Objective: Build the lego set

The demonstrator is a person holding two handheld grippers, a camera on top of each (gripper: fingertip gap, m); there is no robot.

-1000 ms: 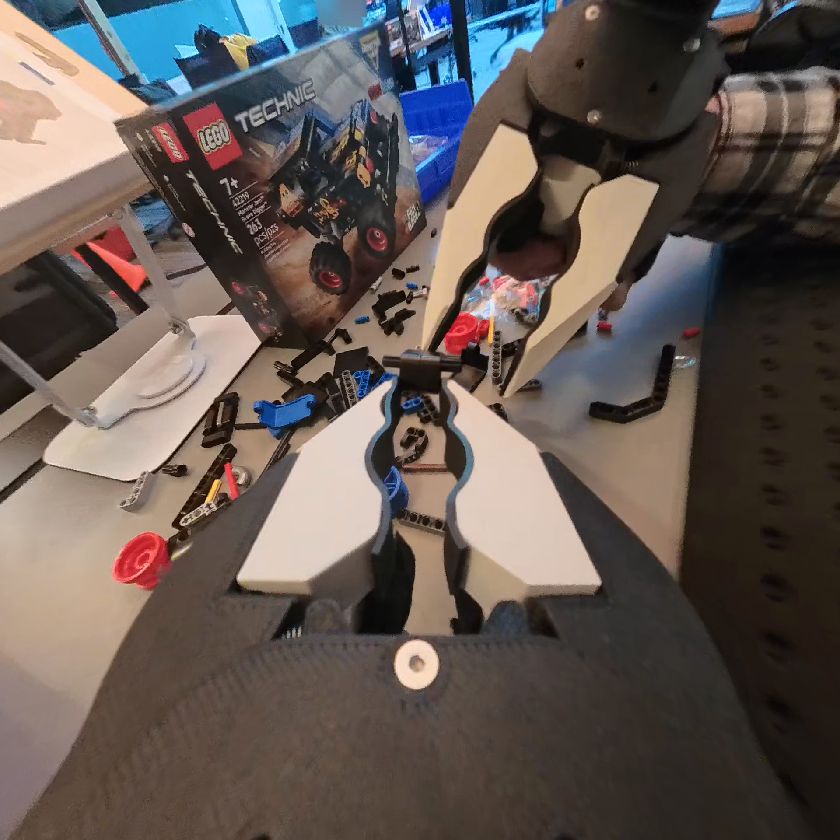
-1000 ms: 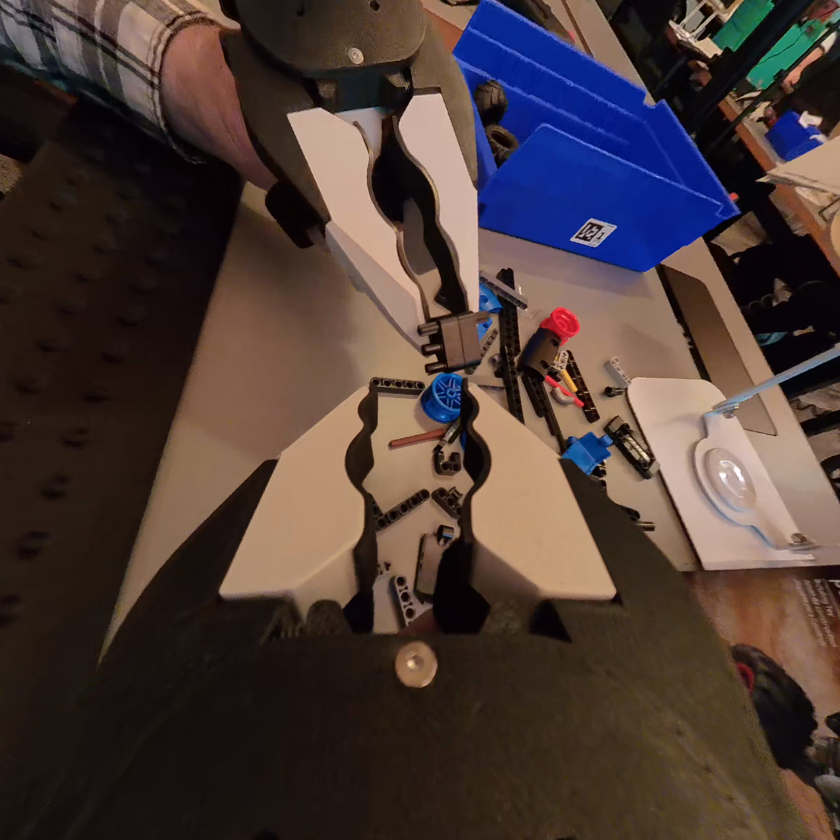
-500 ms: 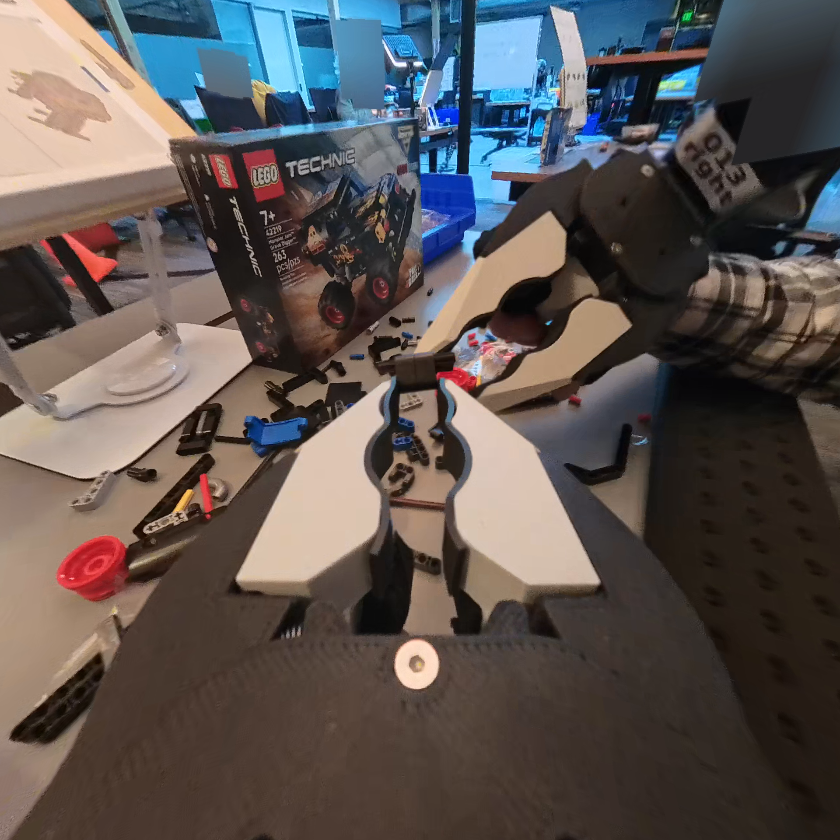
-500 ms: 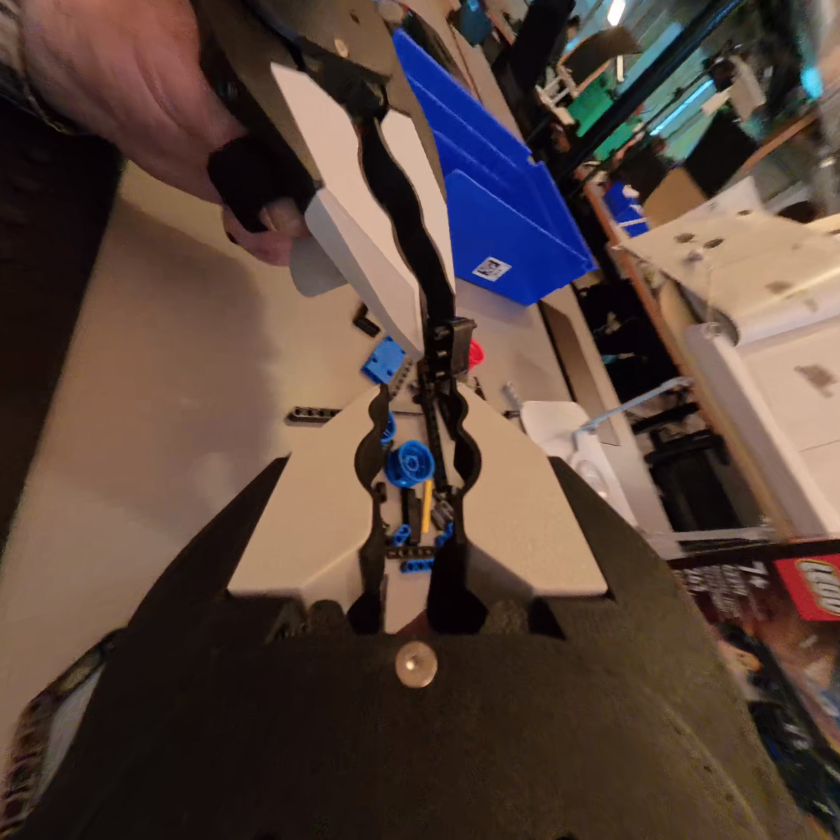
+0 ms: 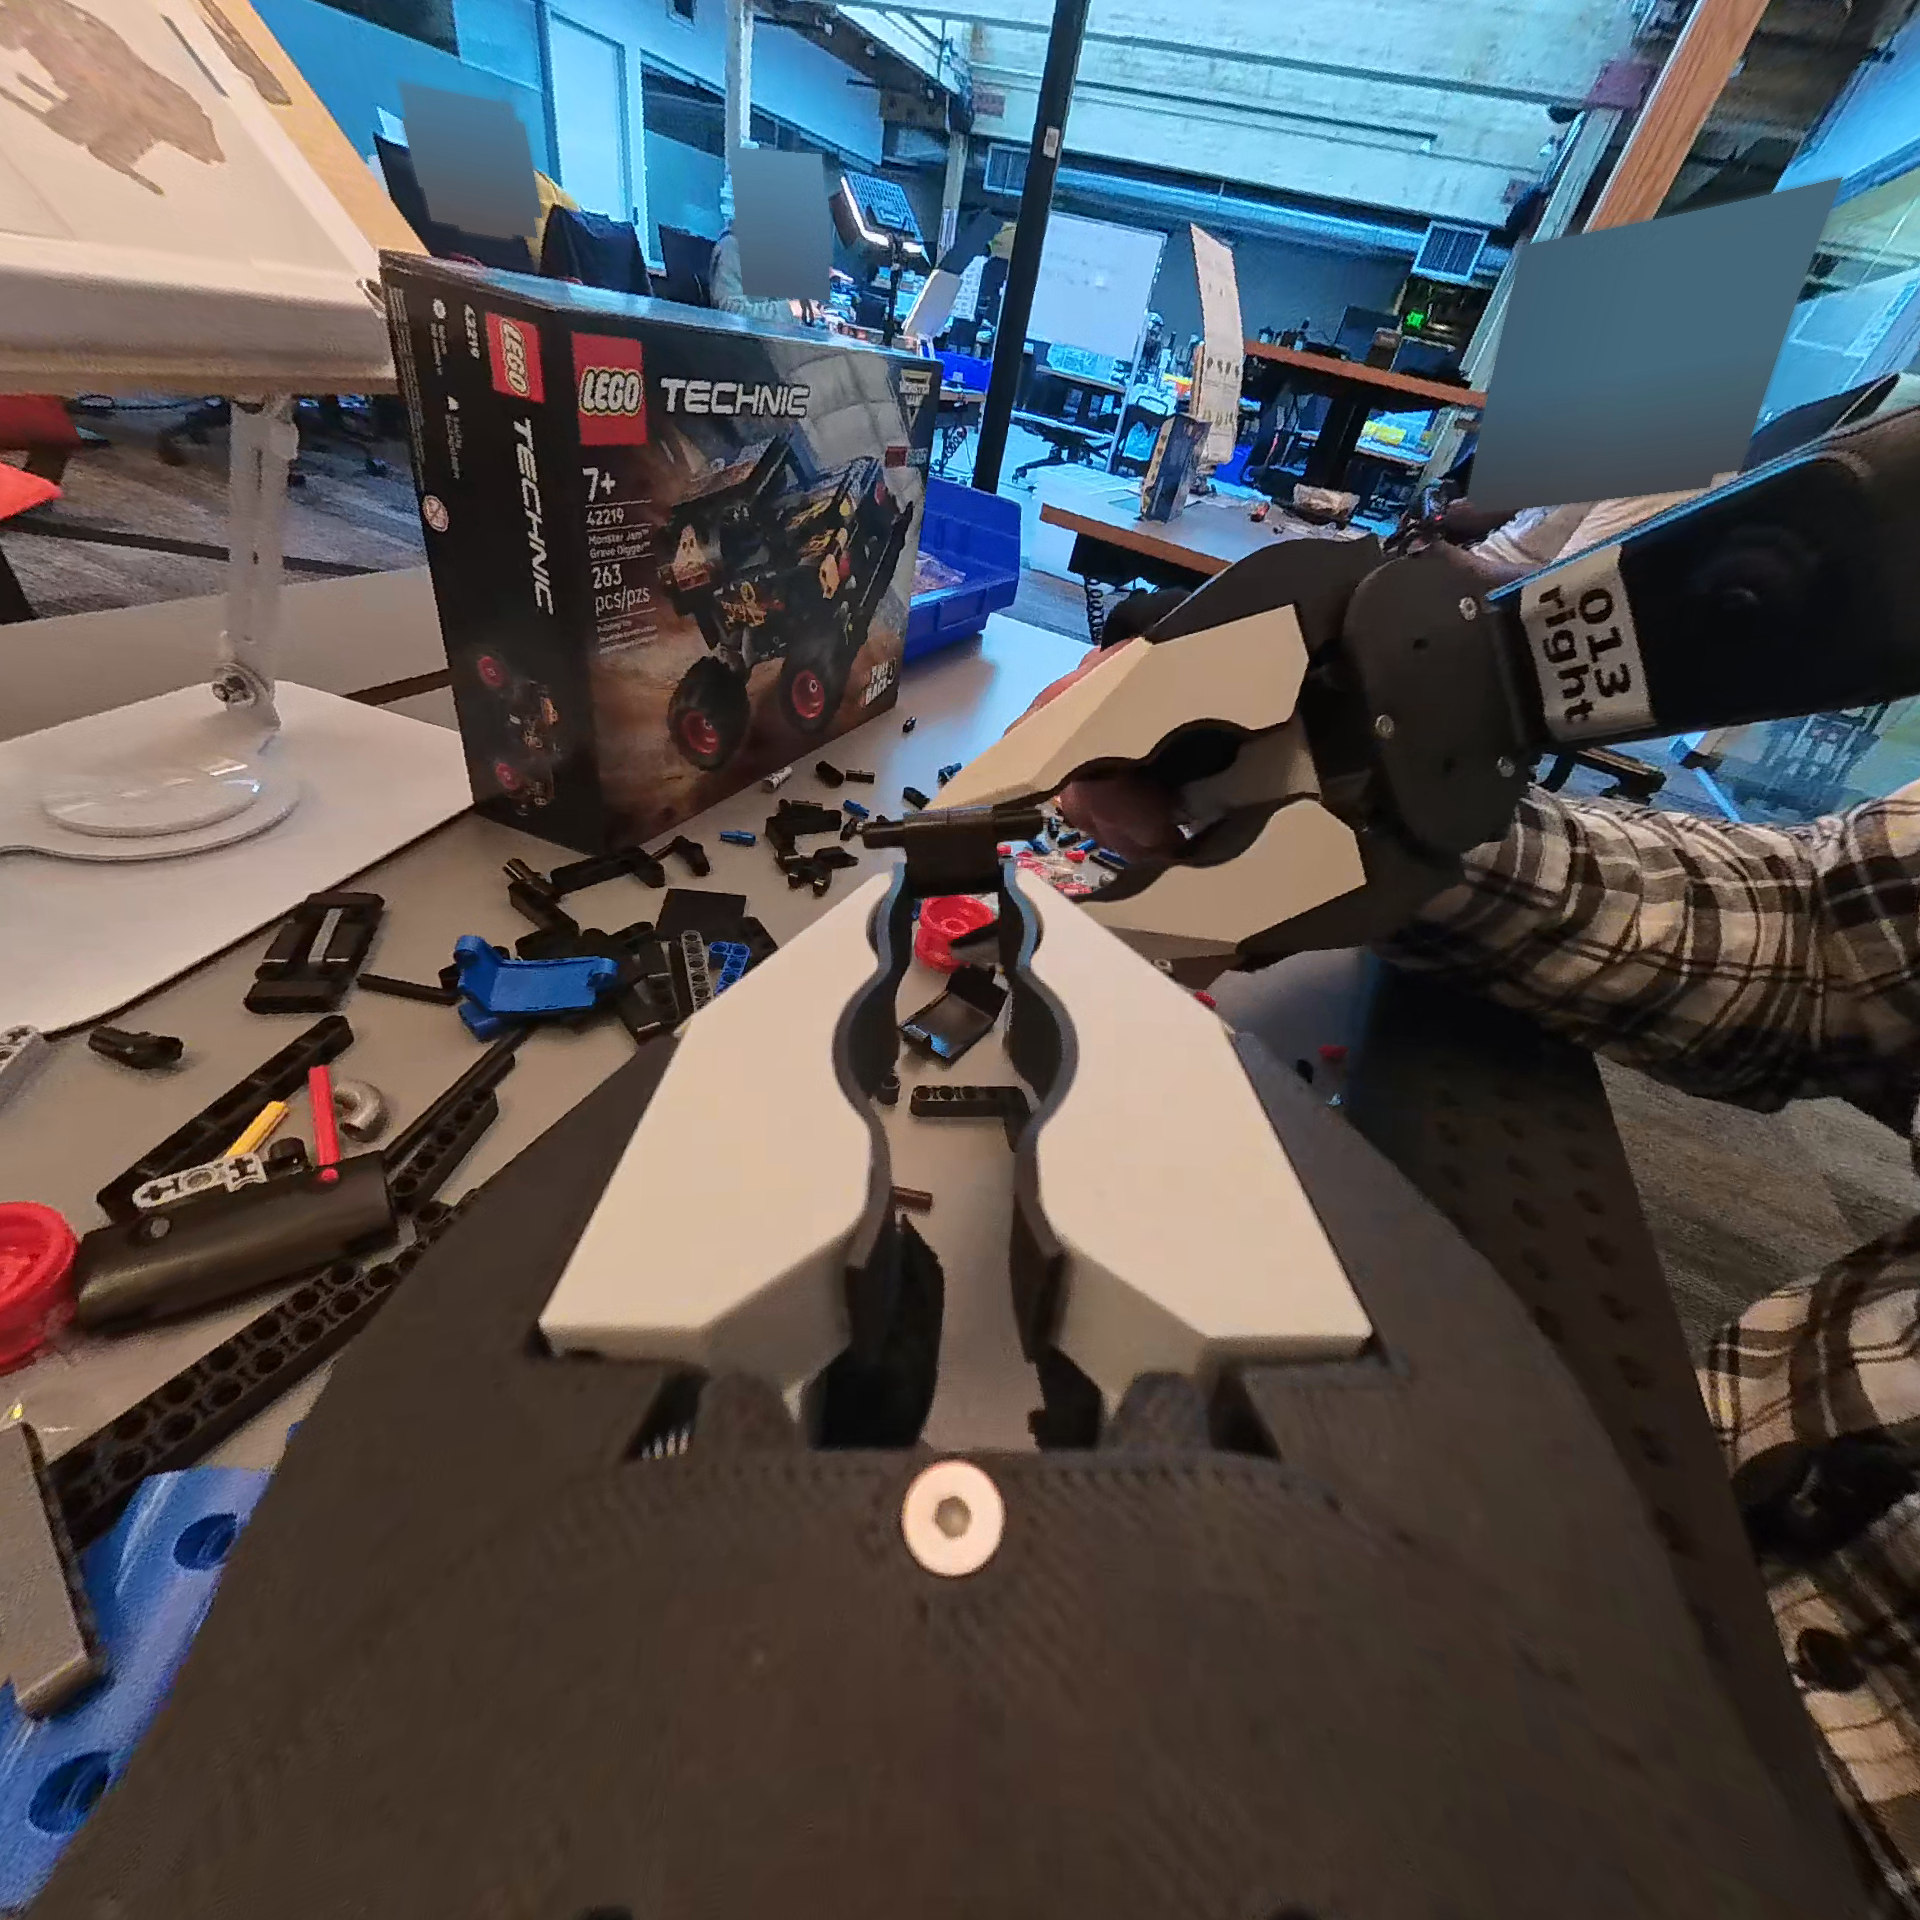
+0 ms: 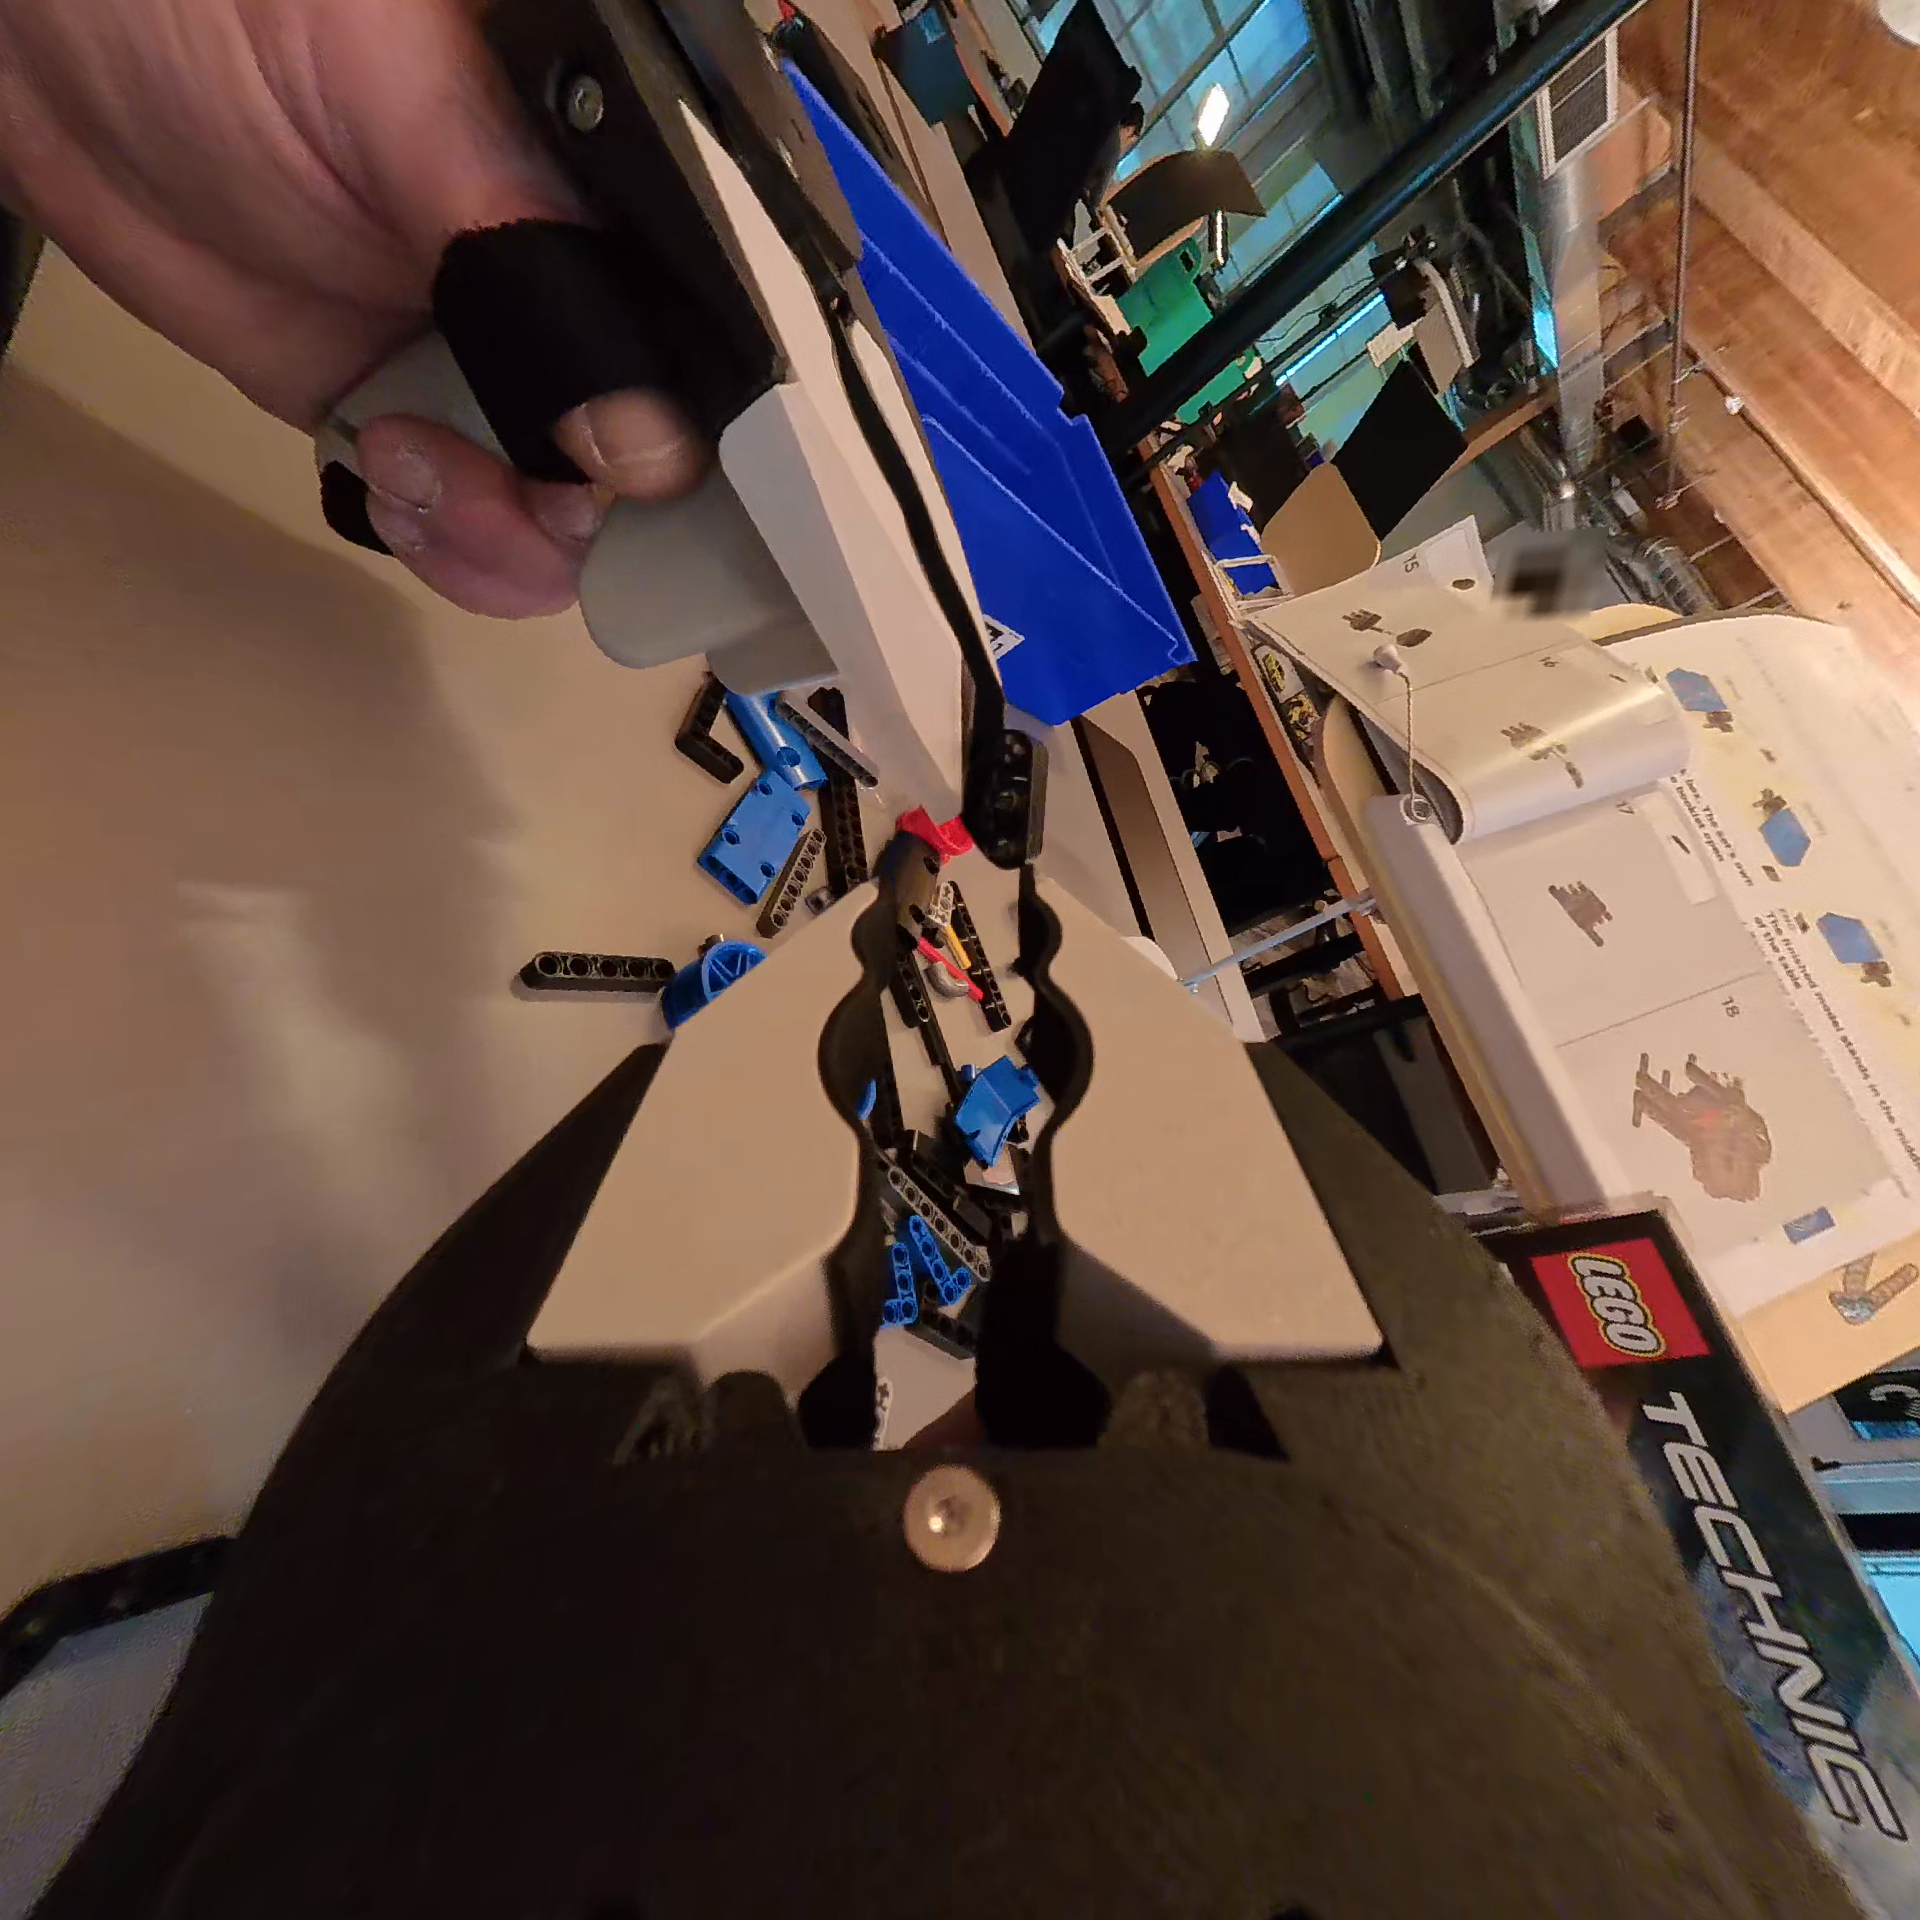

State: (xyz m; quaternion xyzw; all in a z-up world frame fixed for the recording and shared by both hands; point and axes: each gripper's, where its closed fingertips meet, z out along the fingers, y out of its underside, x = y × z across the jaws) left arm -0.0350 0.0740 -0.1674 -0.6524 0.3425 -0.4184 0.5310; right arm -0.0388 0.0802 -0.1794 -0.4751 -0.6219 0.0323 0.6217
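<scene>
My left gripper [image 5: 951,883] is shut on a small black lego piece [image 5: 948,840] with pins on its side and holds it above the grey table [image 5: 1091,665]. In the right wrist view the left gripper [image 6: 982,748] comes in from the upper left with the black piece [image 6: 1006,795] at its tip. My right gripper [image 6: 954,883] is open and empty. Its tips sit just short of the piece. In the left wrist view its fingers [image 5: 1143,686] reach in from the right, and the upper tip is at the piece's top.
Loose black beams [image 5: 447,1122], a blue piece [image 5: 530,982] and a red wheel hub [image 5: 31,1257] lie on the table. The lego box [image 5: 665,561] stands behind them. A blue bin [image 6: 997,499] and an instruction booklet on a stand [image 6: 1621,852] are farther off. A black mat [image 5: 1486,1195] lies at the right. Both grippers' tips are close together, under 4 cm apart. The red wheel hub [image 5: 31,1257] is about equally far from each gripper, around 20 cm.
Both grippers have tilted up, so the views show more of the room. The right gripper has swung from above the black piece to its right side. The left gripper still holds the piece.
</scene>
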